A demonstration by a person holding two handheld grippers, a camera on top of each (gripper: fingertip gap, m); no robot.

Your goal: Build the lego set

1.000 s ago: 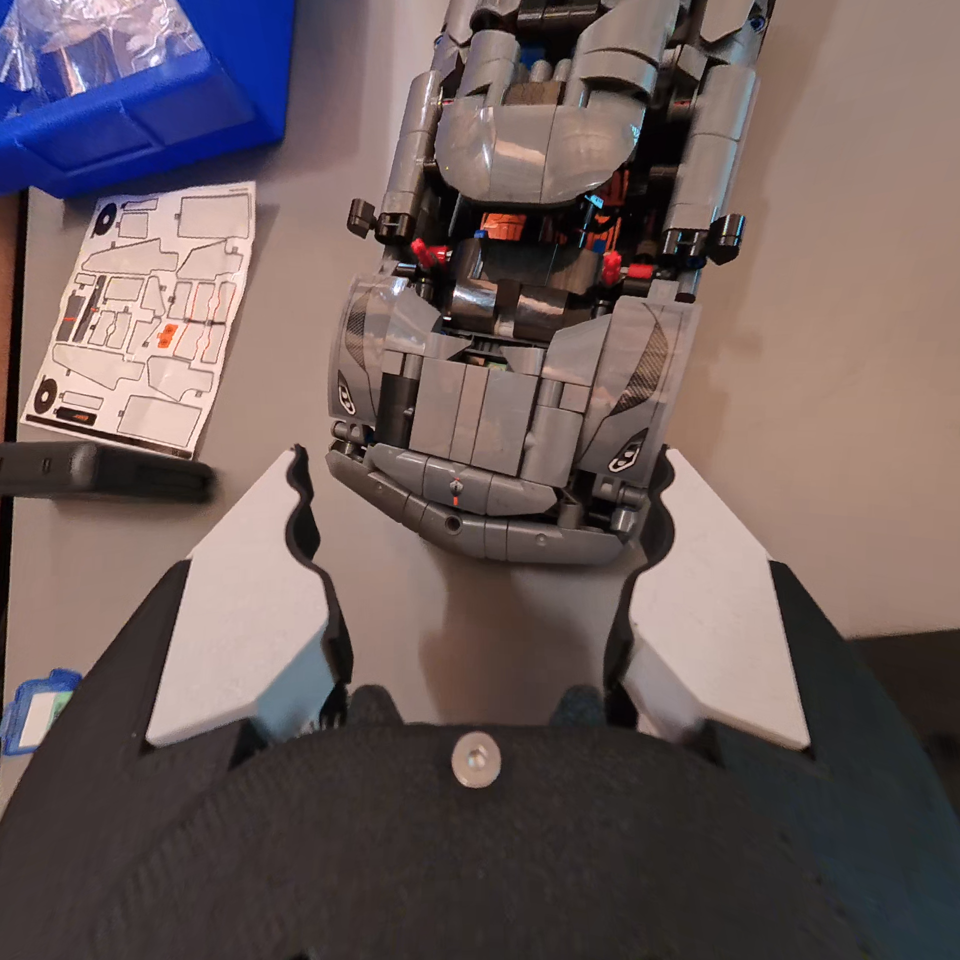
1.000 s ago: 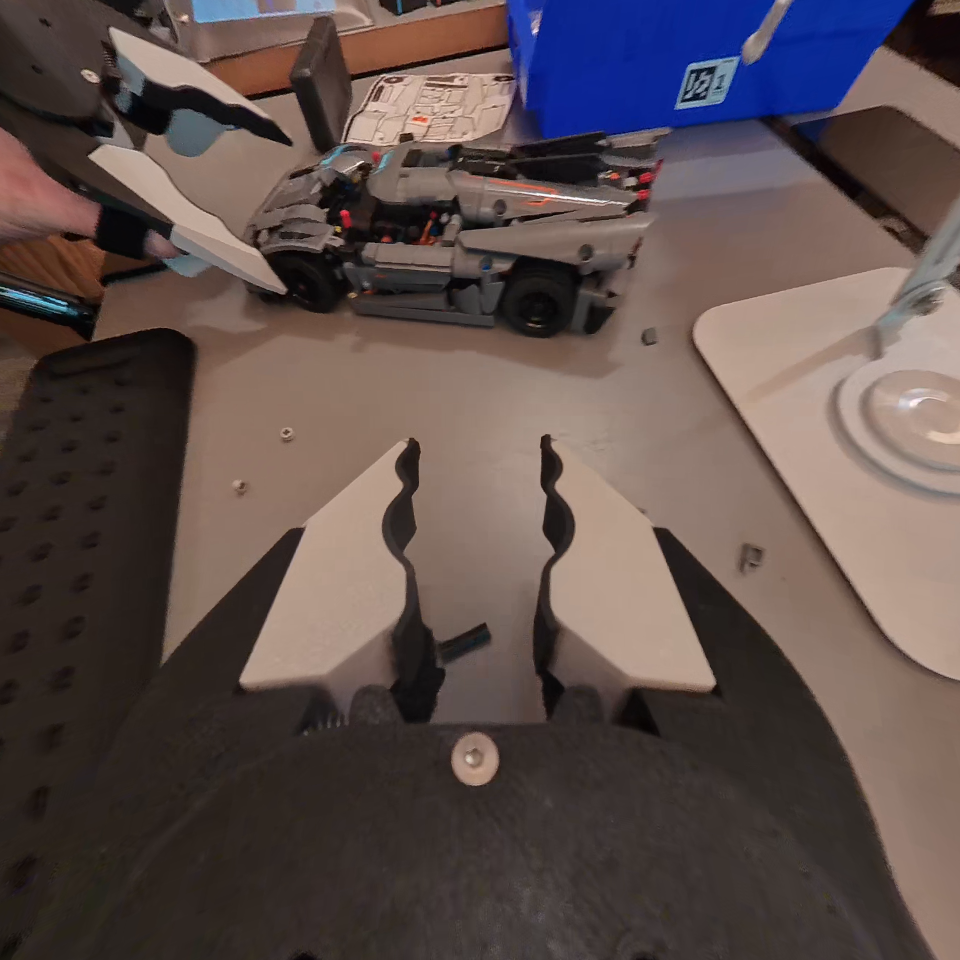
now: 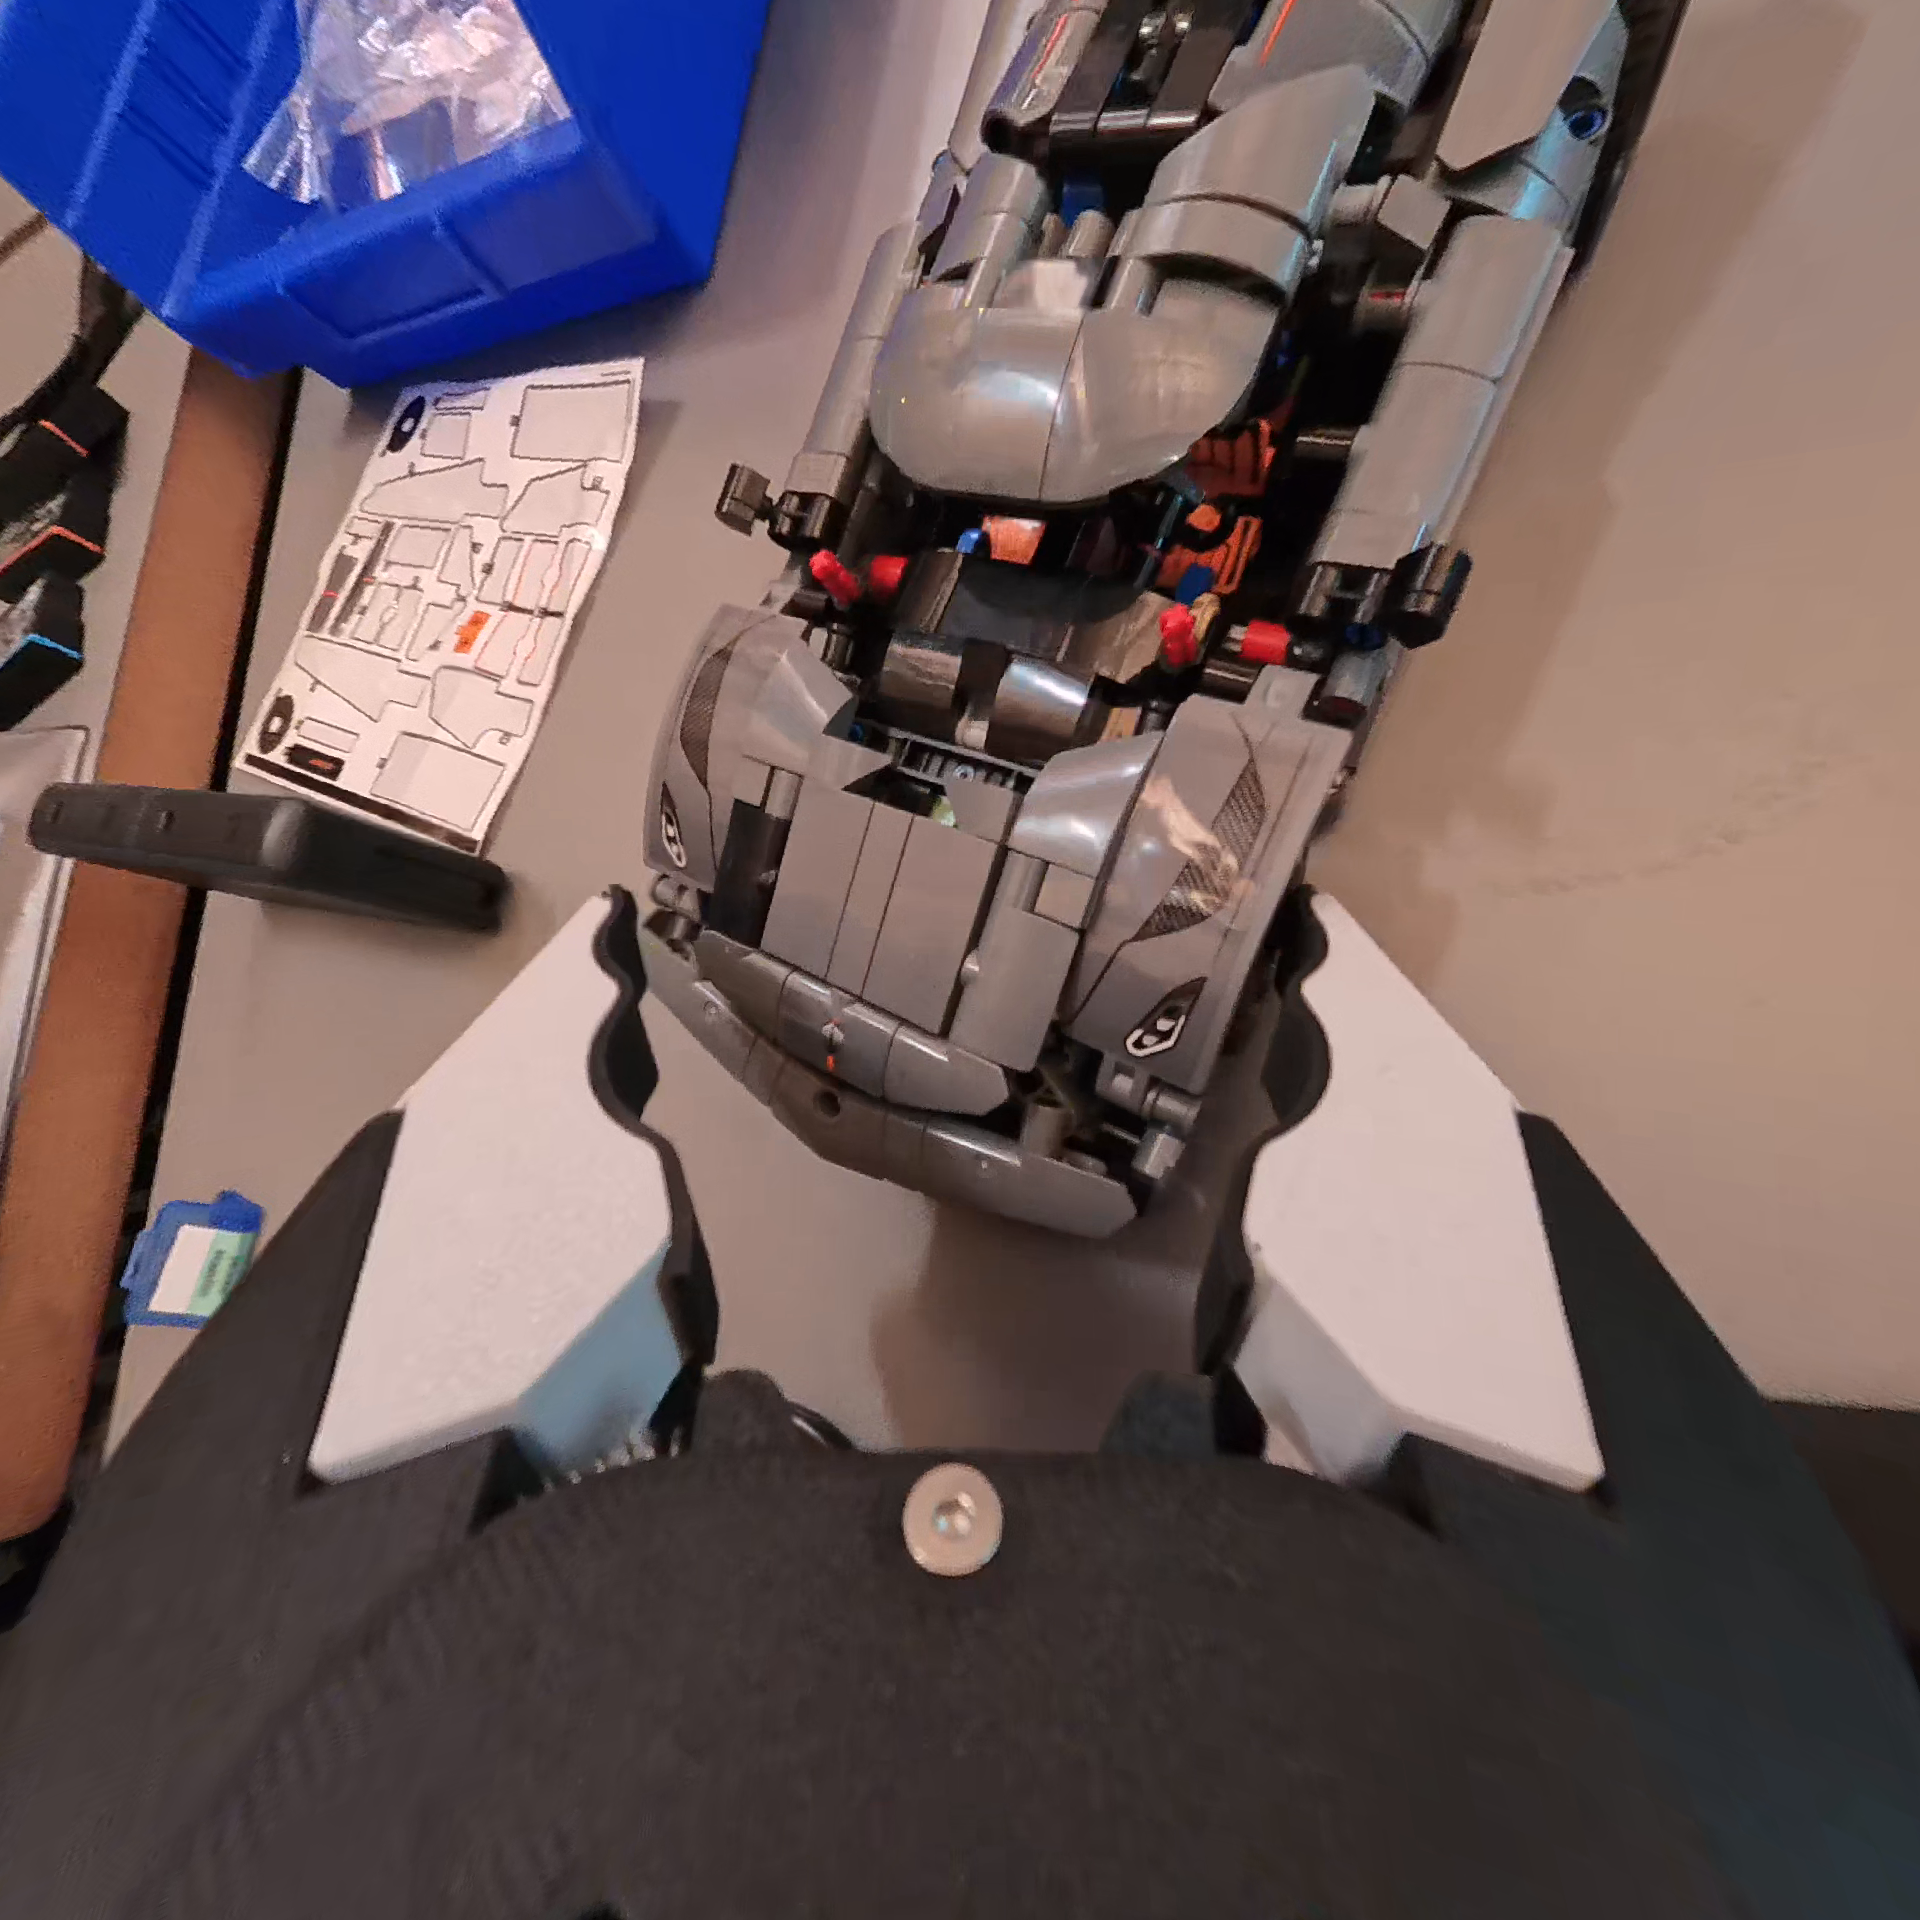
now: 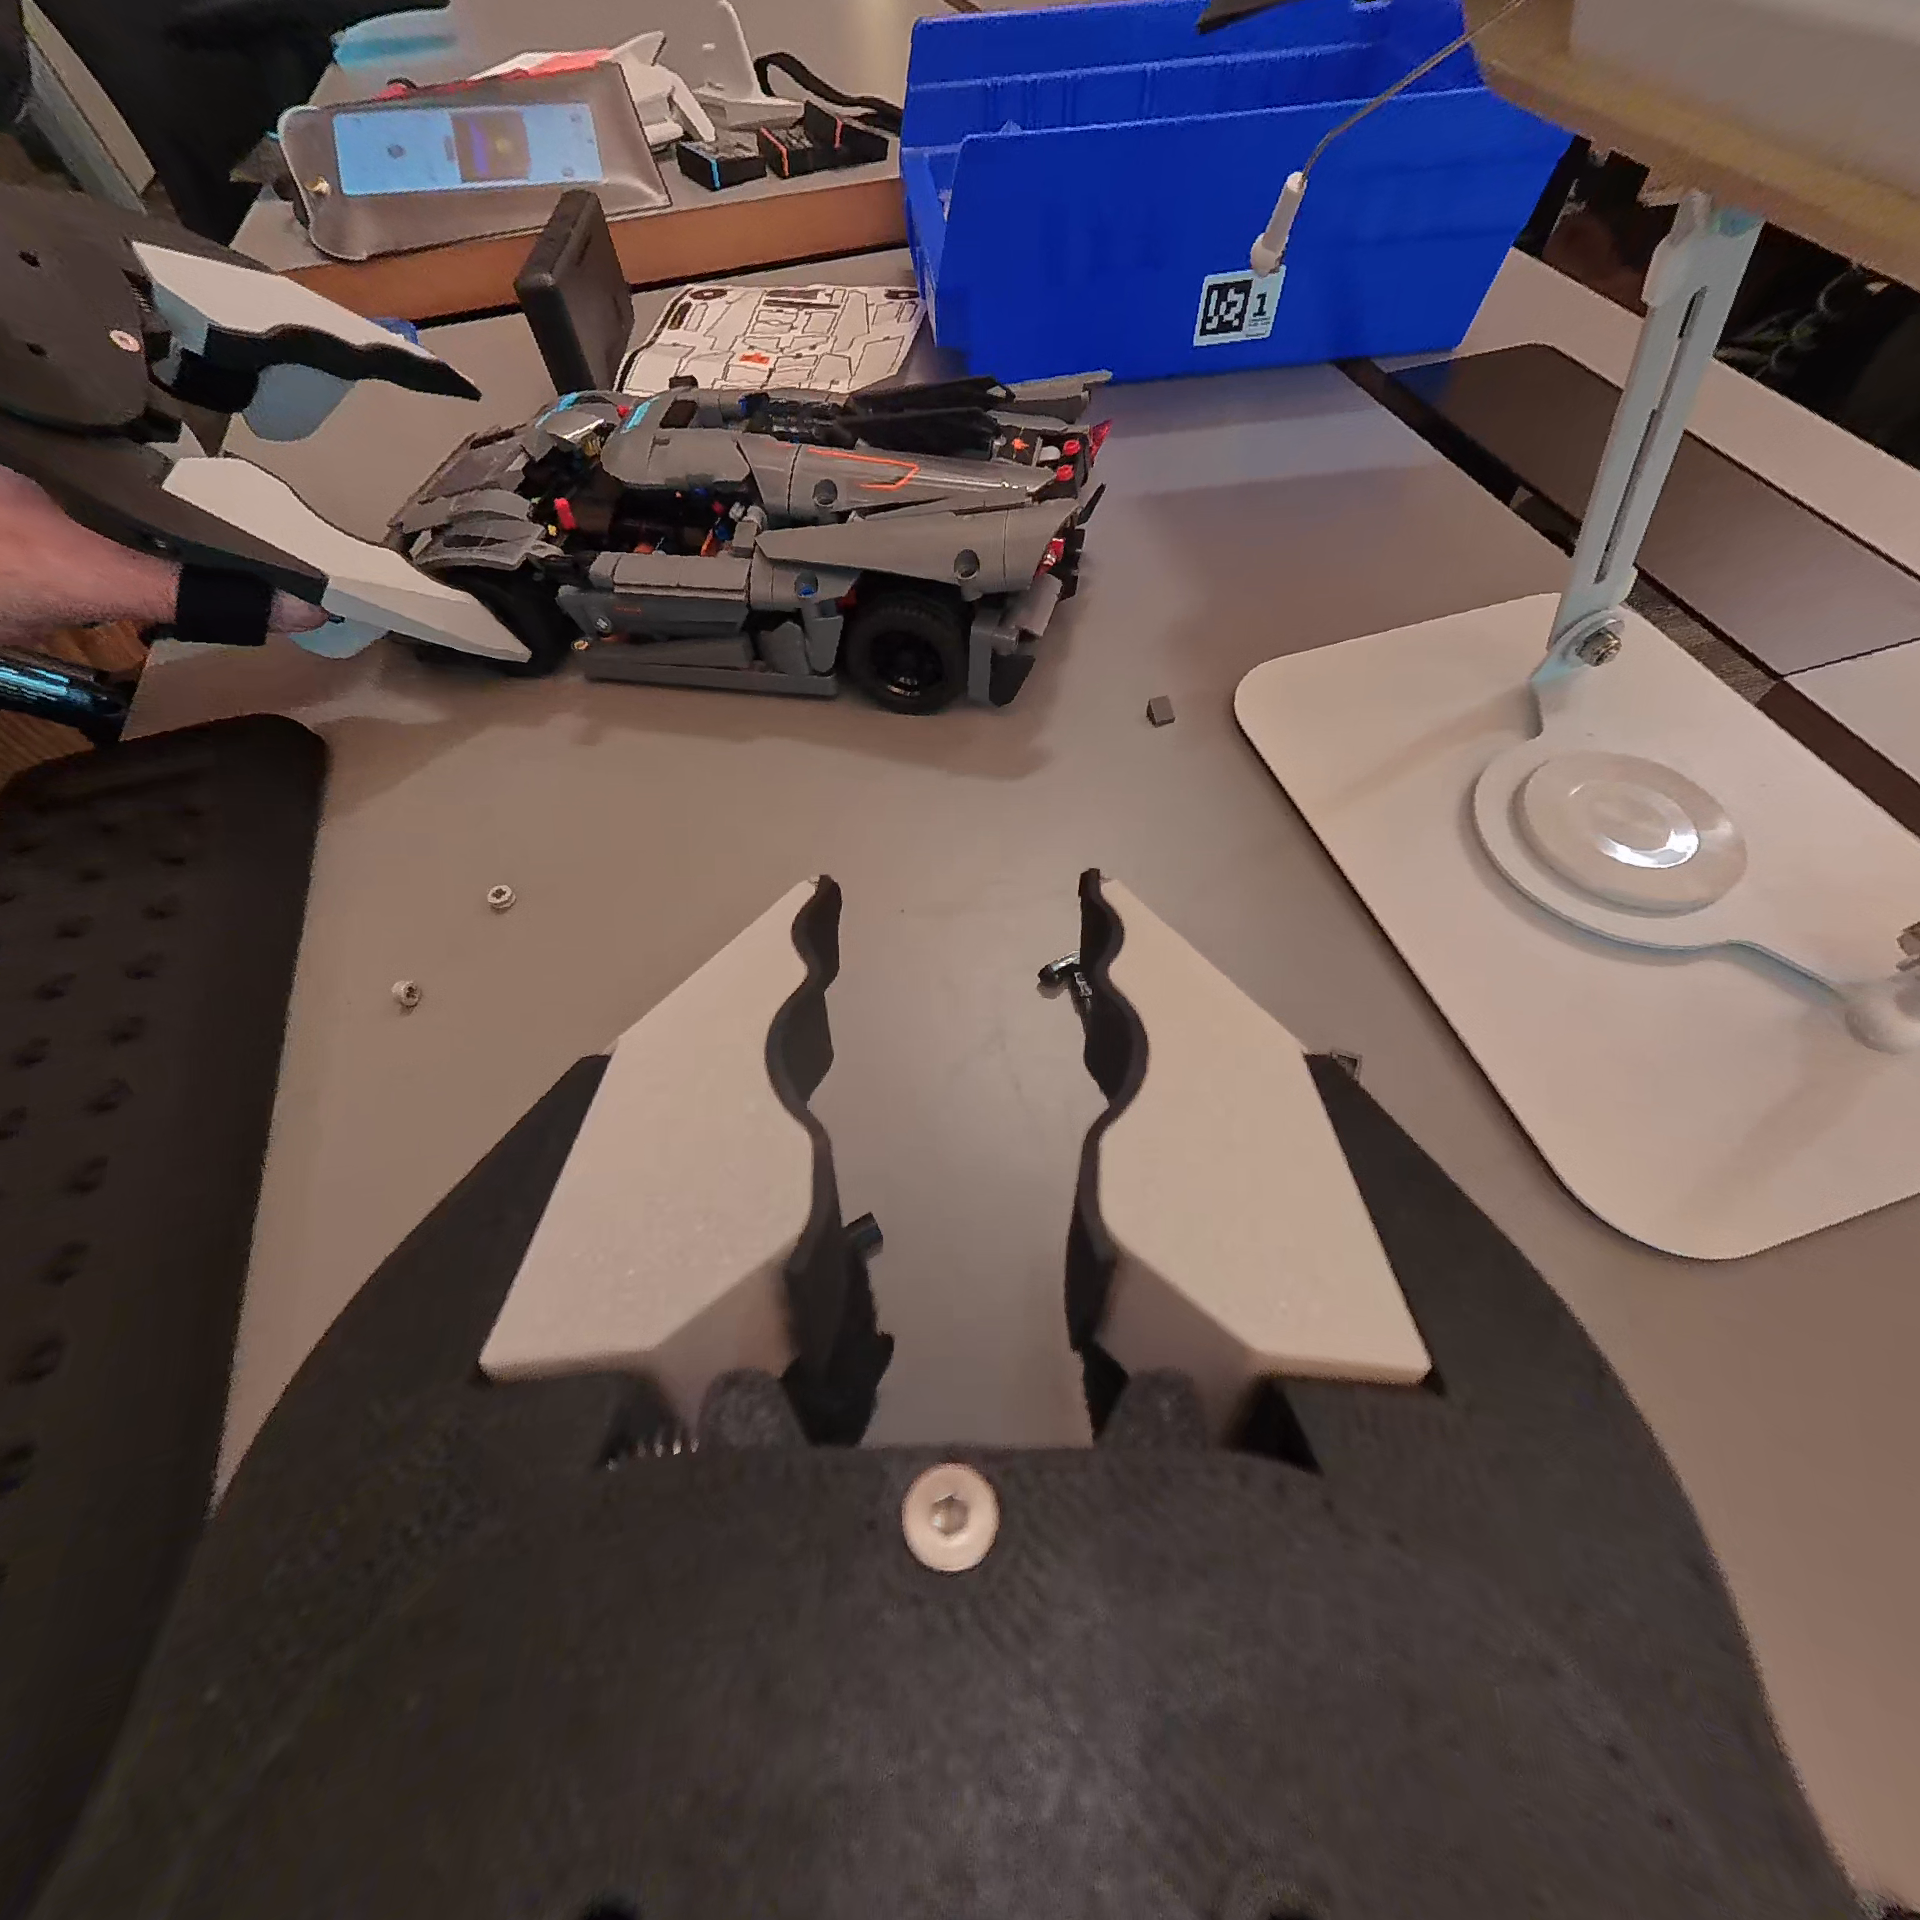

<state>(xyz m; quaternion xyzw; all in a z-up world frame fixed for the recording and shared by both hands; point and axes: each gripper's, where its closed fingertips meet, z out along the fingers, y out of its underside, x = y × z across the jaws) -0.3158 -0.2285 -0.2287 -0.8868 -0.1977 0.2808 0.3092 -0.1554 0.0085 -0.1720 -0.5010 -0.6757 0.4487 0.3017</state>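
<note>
A grey Lego car (image 3: 1049, 748) stands on the grey table, nose toward my left gripper (image 3: 956, 914). That gripper is open wide, with the car's front bumper between its white fingers (image 3: 499, 1164); I cannot tell if they touch it. In the right wrist view the car (image 4: 779, 540) is side-on at the back, with the left gripper (image 4: 504, 525) at its nose. My right gripper (image 4: 956, 883) is open and empty over the table. A small black piece (image 4: 1065, 977) lies by its right finger. A black pin (image 4: 862, 1234) lies by its left finger.
A blue bin (image 4: 1195, 208) and a sticker sheet (image 4: 779, 332) lie behind the car, with a black slab (image 4: 571, 291) beside them. A white stand base (image 4: 1558, 987) is at the right and a black mat (image 4: 135, 1039) at the left. Two small nuts (image 4: 501, 898) and a grey bit (image 4: 1161, 711) lie loose. Between my right fingertips and the black pin (image 4: 862, 1234) there is roughly 10 cm.
My left gripper has moved forward and turned, so the car's nose now sits farther between its fingers. My right gripper has shifted a little to the right, and the small black piece now shows.
</note>
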